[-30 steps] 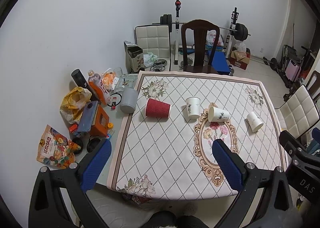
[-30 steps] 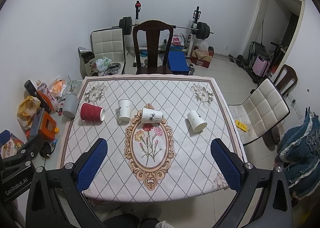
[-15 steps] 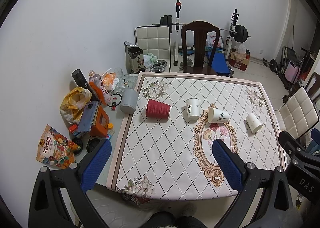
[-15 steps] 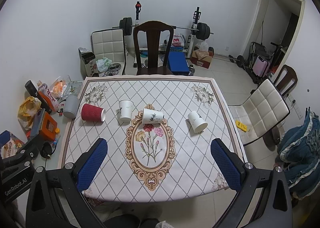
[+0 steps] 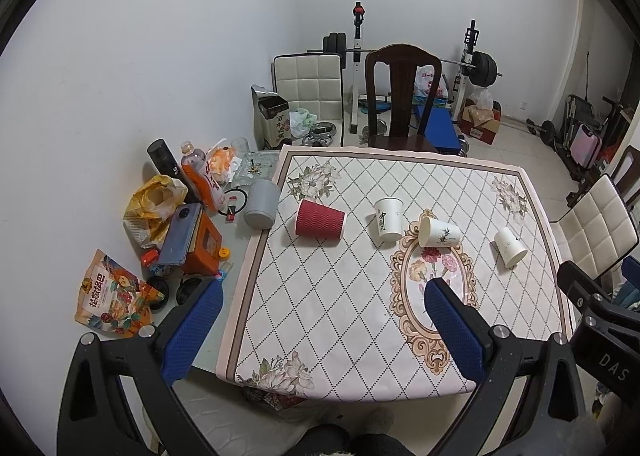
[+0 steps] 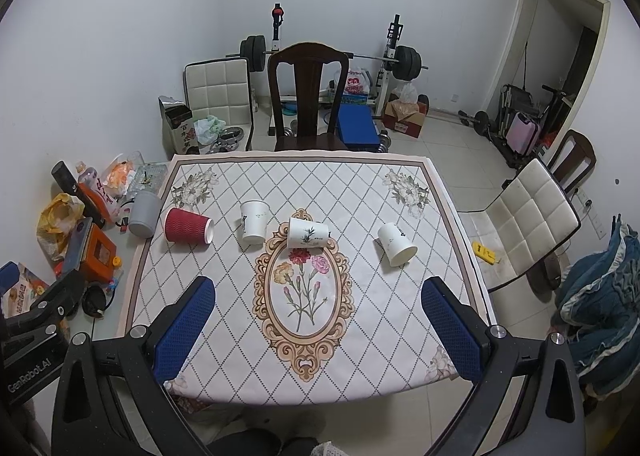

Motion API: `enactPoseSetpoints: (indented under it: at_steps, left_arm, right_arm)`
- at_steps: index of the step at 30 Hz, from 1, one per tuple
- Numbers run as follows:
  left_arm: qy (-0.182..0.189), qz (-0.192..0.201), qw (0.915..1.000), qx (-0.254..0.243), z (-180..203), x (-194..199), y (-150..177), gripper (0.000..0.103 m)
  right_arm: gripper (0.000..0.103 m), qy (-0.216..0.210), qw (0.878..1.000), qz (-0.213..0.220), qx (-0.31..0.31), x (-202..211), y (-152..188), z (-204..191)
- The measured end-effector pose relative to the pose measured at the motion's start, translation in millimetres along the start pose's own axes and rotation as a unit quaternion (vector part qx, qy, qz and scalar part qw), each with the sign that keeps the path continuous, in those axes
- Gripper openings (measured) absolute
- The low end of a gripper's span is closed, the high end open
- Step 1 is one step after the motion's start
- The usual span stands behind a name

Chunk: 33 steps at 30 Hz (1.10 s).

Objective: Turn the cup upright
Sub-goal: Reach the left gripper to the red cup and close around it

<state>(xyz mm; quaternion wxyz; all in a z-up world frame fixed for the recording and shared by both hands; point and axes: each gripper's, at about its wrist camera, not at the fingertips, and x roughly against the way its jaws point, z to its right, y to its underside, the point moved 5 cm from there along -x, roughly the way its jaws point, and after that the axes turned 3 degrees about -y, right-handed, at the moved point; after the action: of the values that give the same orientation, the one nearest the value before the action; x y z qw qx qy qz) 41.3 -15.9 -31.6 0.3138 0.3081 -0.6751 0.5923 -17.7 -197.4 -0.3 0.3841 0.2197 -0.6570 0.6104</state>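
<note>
Blue-padded, both tongs hang spread wide with nothing between them, the left tongs (image 5: pixel 320 316) and the right tongs (image 6: pixel 320 312) poised over the near edge of the counter (image 6: pixel 224 368), well short of any cup. Taking the floral oval (image 6: pixel 306 296) on the cloth as my mark: beyond its far rim lies a flower-printed cup (image 6: pixel 307 232) on its side, a white cup (image 6: pixel 397 244) lies off to the oval's right, another white cup (image 6: pixel 253 222) to its left, and a red ribbed cup (image 6: pixel 188 226) further left again. I'd judge paper cups like these could roll away or crush if pinched hard across the wall, and one nudged sideways might bump its neighbour. Which cup is meant I can't tell. Whether the left white cup lies flat or stands inverted is hard to read through the lens curve.
</note>
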Motion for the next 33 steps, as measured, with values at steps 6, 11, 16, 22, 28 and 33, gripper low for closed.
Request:
enactPoseSetpoints:
  at_steps: [6,11,16,22,28,33]
  left_arm:
    - [-0.001,-0.001,1.0000,0.006,-7,4,6,0.103]
    - [-0.014,-0.008,0.9998,0.011,-4,-4,11,0.103]
    - [-0.031,-0.027,0.9987,0.029,-1,-31,24,0.103]
    - [-0.067,-0.067,0.9951,0.030,3,-78,42,0.103]
    - [-0.083,-0.114,0.9898,0.022,1,-133,50,0.103]
    - [-0.078,-0.154,0.9846,0.022,-2,-187,44,0.103]
  right_arm:
    - [0.103,-0.002,1.000,-0.003,-0.001,1,1,-4]
    - [0.103,-0.008,1.000,-0.008,-0.007,-3,2,-4]
    - [0.103,-0.007,0.999,-0.033,-0.009,-39,12,9]
    - [0.103,-0.009,0.996,-0.094,0.004,-109,36,10]
    - [0.103,-0.005,0.988,-0.152,0.014,-183,63,5]
    - [0.103,0.009,0.981,-0.195,0.015,-235,73,-3]
